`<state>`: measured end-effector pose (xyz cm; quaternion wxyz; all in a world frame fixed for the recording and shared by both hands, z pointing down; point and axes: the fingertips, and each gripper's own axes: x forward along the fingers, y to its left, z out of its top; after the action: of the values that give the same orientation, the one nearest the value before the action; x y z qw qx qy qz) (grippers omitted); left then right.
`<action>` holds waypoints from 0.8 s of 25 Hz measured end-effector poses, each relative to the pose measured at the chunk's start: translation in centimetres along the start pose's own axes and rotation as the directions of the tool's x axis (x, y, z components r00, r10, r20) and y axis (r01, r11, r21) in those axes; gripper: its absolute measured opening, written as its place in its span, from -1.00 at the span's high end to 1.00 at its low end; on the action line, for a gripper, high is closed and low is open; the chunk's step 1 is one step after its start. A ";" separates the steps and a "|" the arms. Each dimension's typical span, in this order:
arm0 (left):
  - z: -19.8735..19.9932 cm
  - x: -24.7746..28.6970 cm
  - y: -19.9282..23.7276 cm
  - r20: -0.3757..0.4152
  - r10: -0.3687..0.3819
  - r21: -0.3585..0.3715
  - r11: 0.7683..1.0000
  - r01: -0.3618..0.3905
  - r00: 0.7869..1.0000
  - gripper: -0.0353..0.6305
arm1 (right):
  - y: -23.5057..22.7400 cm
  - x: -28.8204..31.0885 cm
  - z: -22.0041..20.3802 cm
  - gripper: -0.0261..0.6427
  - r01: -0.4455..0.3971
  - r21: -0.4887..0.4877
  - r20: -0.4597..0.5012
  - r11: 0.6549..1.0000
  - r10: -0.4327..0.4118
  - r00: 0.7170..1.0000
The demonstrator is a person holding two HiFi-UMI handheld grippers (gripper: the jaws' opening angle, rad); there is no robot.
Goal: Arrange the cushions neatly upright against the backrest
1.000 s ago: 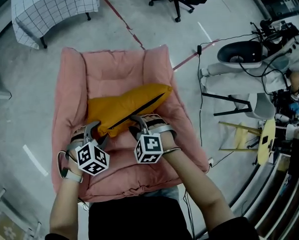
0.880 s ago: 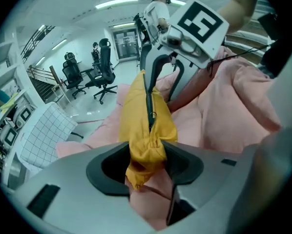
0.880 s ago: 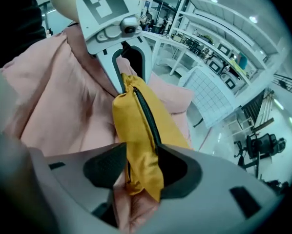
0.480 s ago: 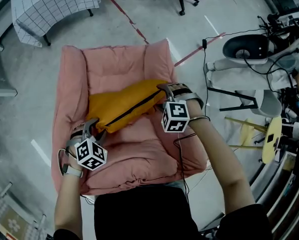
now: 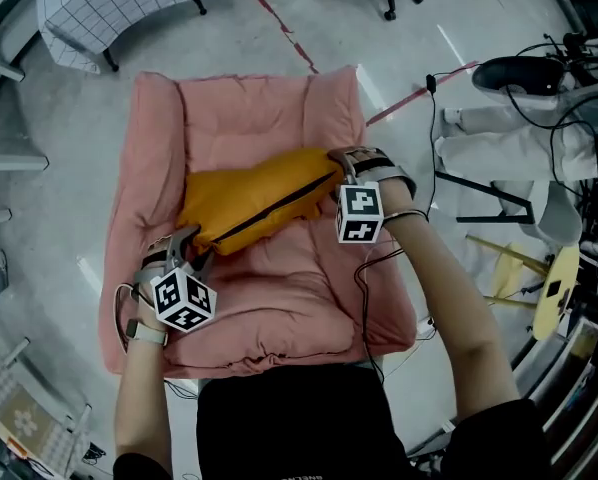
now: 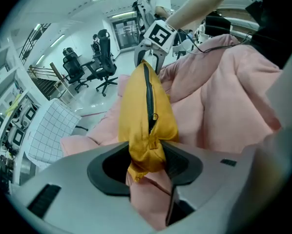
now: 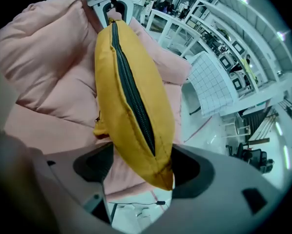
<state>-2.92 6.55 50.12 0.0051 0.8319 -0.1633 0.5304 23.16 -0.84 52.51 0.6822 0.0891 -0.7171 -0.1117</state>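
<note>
- Since a second ago my right gripper (image 5: 341,160) has left the near edge of the cushion, where it sat right beside the left one. It's now over at the cushion's far right corner.
- Its jaws are opening at the moment. The yellow corner sits between them with a bit of gap on either side, so it doesn't look squeezed to me.
- My left gripper (image 5: 189,242) is clamped on the near left corner, with the fabric bunched up between the pads.
- The yellow cushion (image 5: 254,200) lies slantwise across the seat (image 5: 279,303) of the pink chair (image 5: 154,198). Its left end is closer to me and its right end is up near the backrest (image 5: 247,118).
- The black zip (image 5: 279,208) runs along the edge that faces up in both gripper views.
- So it's stretched between the two grippers, not yet standing flat against the backrest.
- Off to the upper left there's a table with a checked cloth (image 5: 129,3).
</note>
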 end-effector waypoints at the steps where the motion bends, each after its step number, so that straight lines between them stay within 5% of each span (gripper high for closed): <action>1: -0.2 0.0 0.0 -0.007 0.002 0.003 1.000 -0.002 1.000 0.32 | 0.1 0.1 0.2 -0.11 0.004 -0.001 -0.001 1.000 -0.004 1.000; 8: -1.3 -0.8 0.0 -0.052 0.026 0.082 0.996 -0.021 0.998 0.38 | 1.1 -2.0 1.5 0.26 0.021 0.014 0.015 1.000 -0.021 1.000; 20: -3.2 -5.0 2.7 -0.070 0.004 0.246 0.969 0.013 0.998 0.47 | 7.1 -7.7 5.3 0.32 0.032 0.197 -0.005 0.980 -0.032 0.999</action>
<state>-8.43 5.92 46.65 -0.0913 0.8072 -0.0940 0.5755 18.43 8.30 46.89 0.6687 0.1679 -0.7226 -0.0509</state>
